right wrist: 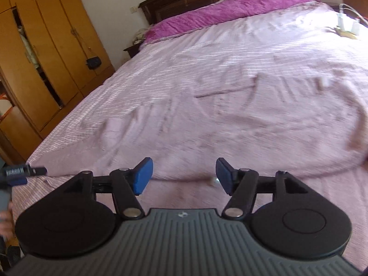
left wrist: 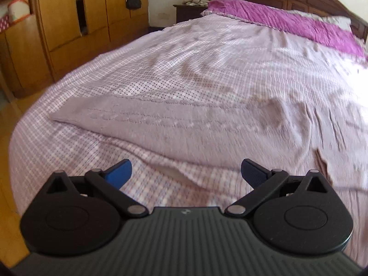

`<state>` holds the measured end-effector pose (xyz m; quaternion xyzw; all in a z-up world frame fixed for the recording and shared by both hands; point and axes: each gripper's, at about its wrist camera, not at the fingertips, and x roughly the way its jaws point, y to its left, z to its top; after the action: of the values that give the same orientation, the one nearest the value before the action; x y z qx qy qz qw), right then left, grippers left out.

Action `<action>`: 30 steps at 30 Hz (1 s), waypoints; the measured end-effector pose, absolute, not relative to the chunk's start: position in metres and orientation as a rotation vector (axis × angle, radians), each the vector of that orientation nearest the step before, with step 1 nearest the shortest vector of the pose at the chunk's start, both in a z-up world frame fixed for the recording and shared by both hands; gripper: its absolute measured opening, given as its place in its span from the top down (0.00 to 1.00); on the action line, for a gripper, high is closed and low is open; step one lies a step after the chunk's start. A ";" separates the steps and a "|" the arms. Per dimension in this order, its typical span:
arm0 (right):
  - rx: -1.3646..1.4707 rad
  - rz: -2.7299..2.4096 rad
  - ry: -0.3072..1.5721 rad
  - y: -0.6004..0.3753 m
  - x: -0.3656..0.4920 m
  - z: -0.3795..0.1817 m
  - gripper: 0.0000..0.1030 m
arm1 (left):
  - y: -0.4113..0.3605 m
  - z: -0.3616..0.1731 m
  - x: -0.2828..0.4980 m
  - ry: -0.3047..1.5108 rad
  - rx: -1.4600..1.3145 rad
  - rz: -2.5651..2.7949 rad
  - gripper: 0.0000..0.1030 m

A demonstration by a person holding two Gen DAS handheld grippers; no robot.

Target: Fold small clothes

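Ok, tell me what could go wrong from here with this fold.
1. The mauve garment nearly matches the checked bedspread, so an open left gripper might pinch both layers.
2. Both views are motion-blurred; in the right wrist view the garment's edge is hard to find, so the open right gripper may miss it.
3. The white items at the bed's far edge could get dragged.

Checked lilac bed (left wrist: 207, 53) with a flat mauve garment (left wrist: 172, 124), magenta pillows (left wrist: 287, 20) at its head.
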<state>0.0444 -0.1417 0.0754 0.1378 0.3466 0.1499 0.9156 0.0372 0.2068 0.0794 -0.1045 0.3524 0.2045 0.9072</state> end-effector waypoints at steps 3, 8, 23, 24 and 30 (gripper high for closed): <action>0.290 0.244 0.710 -0.175 0.029 0.070 0.32 | 0.222 0.075 0.051 0.720 -0.262 0.433 0.00; 0.260 0.176 0.729 -0.206 0.012 0.056 0.30 | 0.247 0.058 0.065 0.763 -0.436 0.430 0.00; 0.237 0.191 0.694 -0.201 0.002 0.037 0.24 | 0.222 0.043 0.058 0.704 -0.625 0.239 0.00; 0.233 0.190 0.693 -0.200 0.002 0.037 0.24 | 0.222 0.044 0.056 0.694 -0.629 0.232 0.00; 0.230 0.187 0.690 -0.199 0.003 0.036 0.23 | 0.207 0.064 0.032 0.599 -0.663 0.144 0.00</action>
<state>0.0030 -0.1989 0.0355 0.1126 0.3369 0.0914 0.9303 0.0317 0.2067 0.0637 -0.3203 0.2893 0.0694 0.8994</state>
